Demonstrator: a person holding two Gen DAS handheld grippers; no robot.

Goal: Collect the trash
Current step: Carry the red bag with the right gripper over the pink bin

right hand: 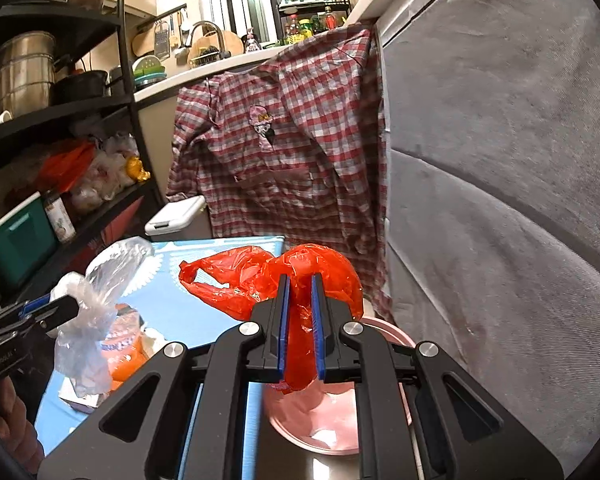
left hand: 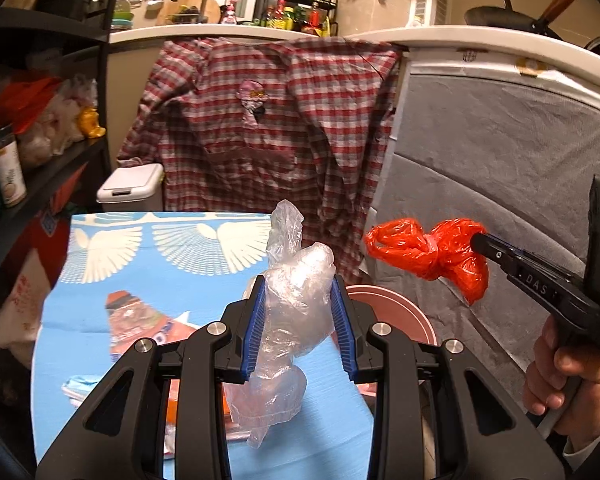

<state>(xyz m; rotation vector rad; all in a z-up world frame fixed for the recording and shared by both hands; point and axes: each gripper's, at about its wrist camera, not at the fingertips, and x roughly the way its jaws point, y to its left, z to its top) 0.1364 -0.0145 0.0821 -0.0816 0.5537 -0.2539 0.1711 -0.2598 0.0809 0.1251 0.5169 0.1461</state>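
My left gripper is shut on a crumpled clear plastic bag and holds it above the blue patterned table. My right gripper is shut on a knotted red plastic bag and holds it in the air above a pink bin. In the left wrist view the right gripper shows at the right with the red bag, over the pink bin. In the right wrist view the left gripper and the clear bag show at the left.
A checked shirt hangs from the counter behind the table. A grey cloth covers the wall at the right. A white lidded bin stands behind the table. Black shelves with pots and bags stand at the left. Wrappers lie on the table.
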